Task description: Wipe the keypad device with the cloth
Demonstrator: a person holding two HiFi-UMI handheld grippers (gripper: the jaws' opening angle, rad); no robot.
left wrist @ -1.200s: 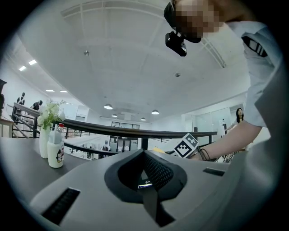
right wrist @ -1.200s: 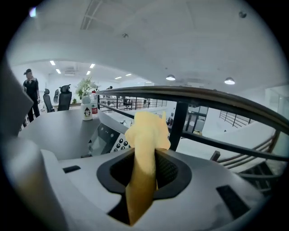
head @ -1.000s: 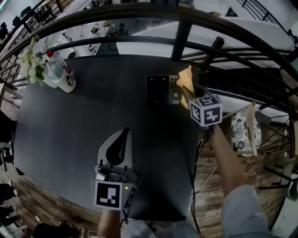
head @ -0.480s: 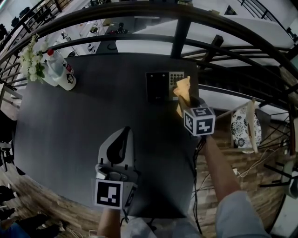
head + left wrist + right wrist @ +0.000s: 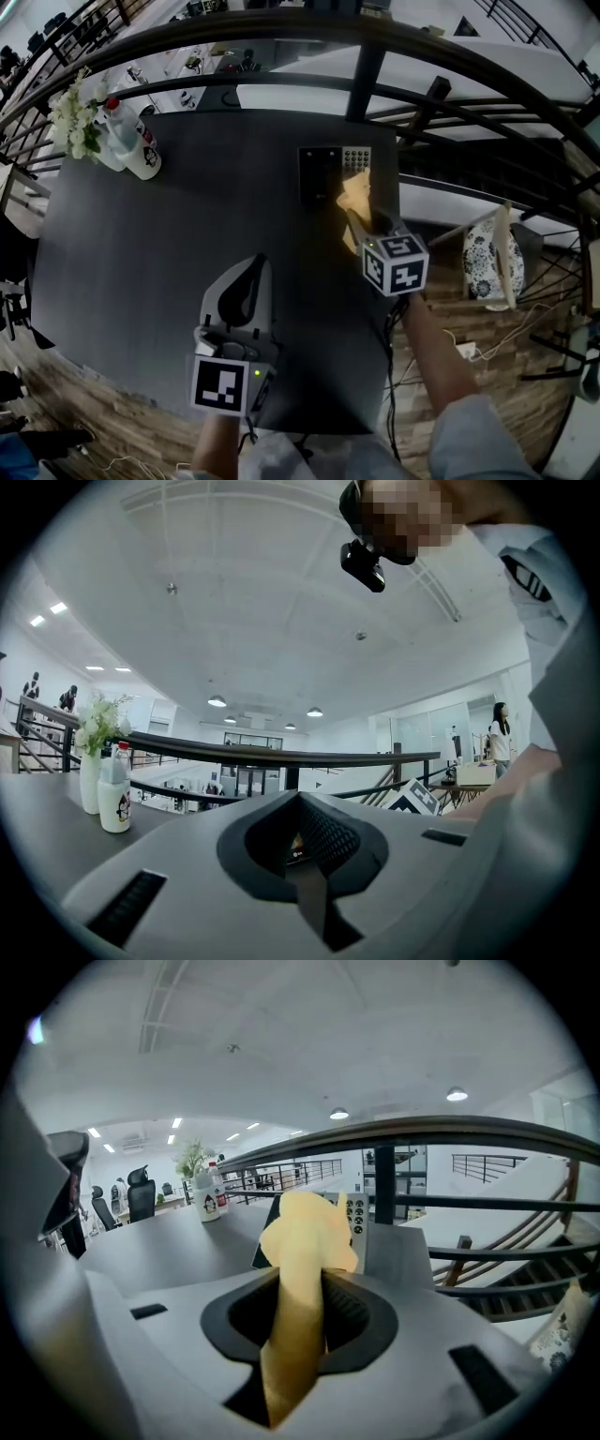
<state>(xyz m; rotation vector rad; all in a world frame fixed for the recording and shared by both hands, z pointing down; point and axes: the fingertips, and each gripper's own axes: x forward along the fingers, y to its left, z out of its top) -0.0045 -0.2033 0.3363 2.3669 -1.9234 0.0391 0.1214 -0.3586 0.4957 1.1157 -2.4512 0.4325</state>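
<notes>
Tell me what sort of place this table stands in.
Probably an upper gallery of an open-plan office. The dark table sits against a curved railing that seems to overlook a lower floor, and an office chair stands by desks further back.

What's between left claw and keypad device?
Only bare table, per the head view. The cloth in the right claw is at the keypad device, off that line.

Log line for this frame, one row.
right tool: shut on yellow cloth | cloth: over black-and-grey keypad device, near corner | left tool: shut, empty
</notes>
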